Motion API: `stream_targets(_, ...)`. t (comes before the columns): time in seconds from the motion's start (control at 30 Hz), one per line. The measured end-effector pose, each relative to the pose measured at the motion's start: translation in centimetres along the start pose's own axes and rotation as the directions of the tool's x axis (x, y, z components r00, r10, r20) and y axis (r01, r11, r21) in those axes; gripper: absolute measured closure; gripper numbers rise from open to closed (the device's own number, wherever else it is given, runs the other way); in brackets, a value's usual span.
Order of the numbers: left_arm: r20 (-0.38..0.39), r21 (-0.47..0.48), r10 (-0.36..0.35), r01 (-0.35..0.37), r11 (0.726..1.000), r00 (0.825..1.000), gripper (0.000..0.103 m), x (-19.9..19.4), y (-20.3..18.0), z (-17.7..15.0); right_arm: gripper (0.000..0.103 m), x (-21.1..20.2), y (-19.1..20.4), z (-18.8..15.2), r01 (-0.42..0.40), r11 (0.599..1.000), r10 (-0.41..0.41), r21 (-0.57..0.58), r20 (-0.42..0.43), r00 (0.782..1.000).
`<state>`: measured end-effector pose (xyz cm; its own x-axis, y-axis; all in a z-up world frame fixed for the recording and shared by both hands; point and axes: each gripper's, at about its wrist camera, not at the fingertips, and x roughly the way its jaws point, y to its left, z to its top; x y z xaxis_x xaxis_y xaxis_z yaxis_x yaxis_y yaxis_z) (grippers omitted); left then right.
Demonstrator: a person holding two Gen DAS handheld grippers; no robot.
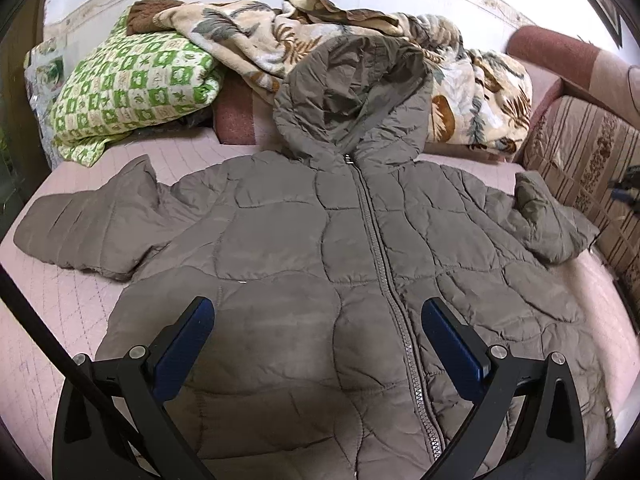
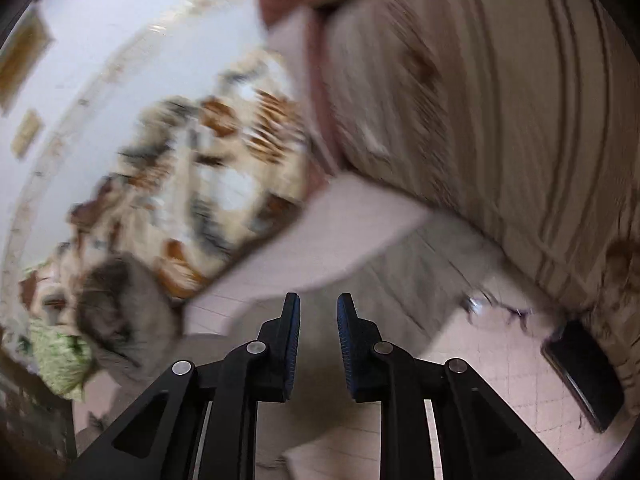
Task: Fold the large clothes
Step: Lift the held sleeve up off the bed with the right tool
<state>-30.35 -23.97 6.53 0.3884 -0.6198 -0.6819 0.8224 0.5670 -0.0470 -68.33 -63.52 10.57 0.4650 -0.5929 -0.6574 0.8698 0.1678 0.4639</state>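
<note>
The left gripper (image 1: 318, 318) is nearest, and its two blue fingers (image 1: 186, 344) stand wide apart with nothing between them. Right under and ahead of them lies the puffy grey hooded jacket (image 1: 304, 248), spread flat and zipped up on the pink bed cover (image 1: 68, 304). The zipper (image 1: 374, 220) runs up just inside the right-side finger, and the hood (image 1: 352, 96) is far ahead. One sleeve (image 1: 84, 224) sticks out well past the left-side finger.

The right gripper (image 2: 318, 308) has only a narrow gap and holds nothing. Its view is very blurry, with grey jacket cloth just past the tips.

No fold looks made yet. Next, each gripper likely needs to pinch a sleeve or side edge.
</note>
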Motion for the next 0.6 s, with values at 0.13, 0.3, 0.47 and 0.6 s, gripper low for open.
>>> stream_targets(0.13,-0.01,0.021,0.006,-0.006,1.0,1.0,0.0,0.7,-0.5,-0.2,0.056,3.3,-5.4,-2.0,0.016,0.981,-0.009,0.191,-0.041,0.999)
stream_targets(0.3,-0.026,0.037,0.012,-0.011,0.999,1.0,0.0,1.3,-0.9,-0.5,0.054,6.1,-9.3,-3.5,0.047,0.949,-0.035,0.312,-0.043,0.998)
stream_targets(0.47,-0.03,0.045,0.013,-0.012,0.999,0.999,0.0,1.5,-0.9,-0.7,0.053,8.4,-11.3,-3.5,0.035,0.925,-0.03,0.378,-0.02,0.999)
stream_targets(0.6,-0.037,0.052,0.013,-0.011,0.999,0.999,0.0,1.8,-1.0,-0.8,0.053,9.9,-12.1,-2.7,0.039,0.914,-0.044,0.403,0.003,0.999)
